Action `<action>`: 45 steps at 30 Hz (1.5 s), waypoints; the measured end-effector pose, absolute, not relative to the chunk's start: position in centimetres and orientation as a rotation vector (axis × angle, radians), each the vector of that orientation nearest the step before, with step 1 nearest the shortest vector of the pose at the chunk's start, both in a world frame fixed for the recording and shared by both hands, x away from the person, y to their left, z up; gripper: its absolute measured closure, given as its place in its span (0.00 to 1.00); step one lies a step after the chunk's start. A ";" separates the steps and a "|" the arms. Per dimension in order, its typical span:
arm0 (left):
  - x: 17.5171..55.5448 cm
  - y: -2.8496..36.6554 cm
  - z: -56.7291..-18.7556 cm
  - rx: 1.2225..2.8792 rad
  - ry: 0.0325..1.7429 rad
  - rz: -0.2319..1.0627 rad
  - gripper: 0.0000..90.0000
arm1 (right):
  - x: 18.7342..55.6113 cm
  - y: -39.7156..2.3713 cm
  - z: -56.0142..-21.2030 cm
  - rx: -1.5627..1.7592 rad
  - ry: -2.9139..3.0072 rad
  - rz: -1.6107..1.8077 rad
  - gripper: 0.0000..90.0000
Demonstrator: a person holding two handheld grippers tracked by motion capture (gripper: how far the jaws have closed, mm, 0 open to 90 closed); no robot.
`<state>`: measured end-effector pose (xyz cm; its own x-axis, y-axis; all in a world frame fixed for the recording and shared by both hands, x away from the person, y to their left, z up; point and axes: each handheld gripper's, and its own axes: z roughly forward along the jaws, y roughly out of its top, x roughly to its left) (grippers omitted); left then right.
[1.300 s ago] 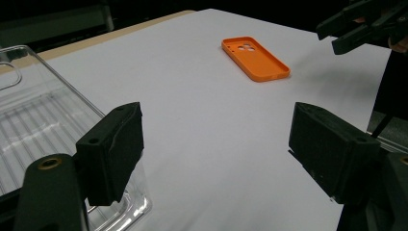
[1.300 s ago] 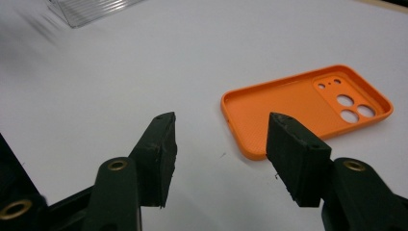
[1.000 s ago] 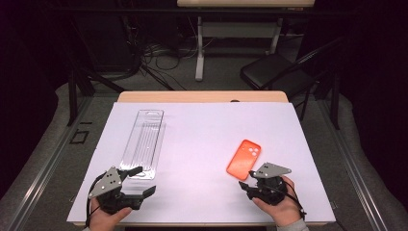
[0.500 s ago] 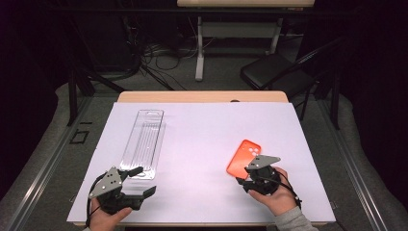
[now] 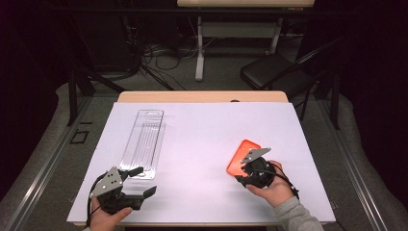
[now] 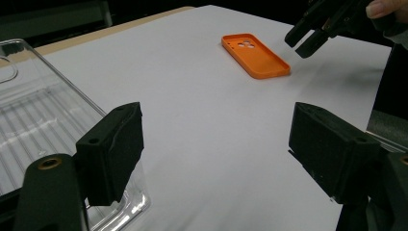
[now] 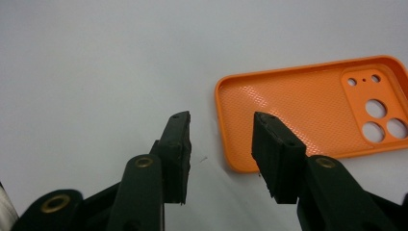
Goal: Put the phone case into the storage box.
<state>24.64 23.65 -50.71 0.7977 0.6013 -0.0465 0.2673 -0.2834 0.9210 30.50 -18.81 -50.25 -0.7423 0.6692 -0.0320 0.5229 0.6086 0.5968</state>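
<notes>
Just beyond the right gripper (image 7: 221, 139), the orange phone case (image 7: 298, 110) lies flat on the white table sheet (image 5: 202, 139), inside up, its near short edge straddled by jaws that have just been narrowing without touching it. Well apart, the left gripper (image 6: 211, 144) stands wide open with nothing between, the clear plastic tray (image 6: 33, 125) beside its left jaw

Phone case (image 7: 298, 108) was orange, fine dotted texture inside. Tray (image 5: 143, 142) was clear plastic, ribbed. Worktop (image 5: 202, 130) cover was white, tan wood edge. Both hand-held grippers had black jaws, brass-coloured screws.
</notes>
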 end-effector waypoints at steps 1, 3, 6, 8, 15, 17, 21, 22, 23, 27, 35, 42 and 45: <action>24.6 23.6 -50.7 1.876 0.660 0.375 0.22 | 30.7 -18.7 -50.3 0.979 2.590 0.829 0.66; 24.6 23.6 -50.7 1.876 0.660 0.373 0.22 | 31.0 -18.5 -50.2 0.985 2.613 0.805 0.68; 24.7 23.6 -50.7 1.880 0.658 0.372 0.22 | 31.4 -18.2 -50.3 0.995 2.643 0.758 0.69; 24.7 23.6 -50.8 1.880 0.658 0.372 0.22 | 31.7 -18.1 -50.3 1.005 2.661 0.730 0.70; 24.6 23.6 -50.8 1.882 0.656 0.372 0.22 | 32.4 -17.4 -50.4 1.005 2.702 0.648 0.72; 24.6 23.6 -50.8 1.883 0.656 0.373 0.22 | 32.6 -17.2 -50.4 1.006 2.712 0.628 0.72; 24.6 23.6 -50.8 1.883 0.655 0.372 0.22 | 32.8 -16.8 -50.4 0.996 2.726 0.607 0.70; 24.6 23.6 -50.8 1.884 0.655 0.372 0.22 | 32.8 -16.7 -50.4 1.008 2.727 0.607 0.69; 24.6 23.6 -50.8 1.884 0.655 0.372 0.22 | 32.9 -16.7 -50.4 1.006 2.732 0.603 0.69; 24.6 23.6 -50.8 1.883 0.655 0.372 0.22 | 33.1 -16.5 -50.3 1.031 2.748 0.578 0.69; 24.7 23.6 -50.8 1.885 0.655 0.373 0.22 | 33.4 -16.2 -50.4 1.048 2.776 0.535 0.71; 24.7 23.6 -50.8 1.885 0.655 0.372 0.22 | 33.6 -16.0 -50.5 1.037 2.802 0.490 0.73; 24.7 23.6 -50.8 1.886 0.656 0.371 0.22 | 33.6 -15.9 -50.6 1.039 2.804 0.482 0.75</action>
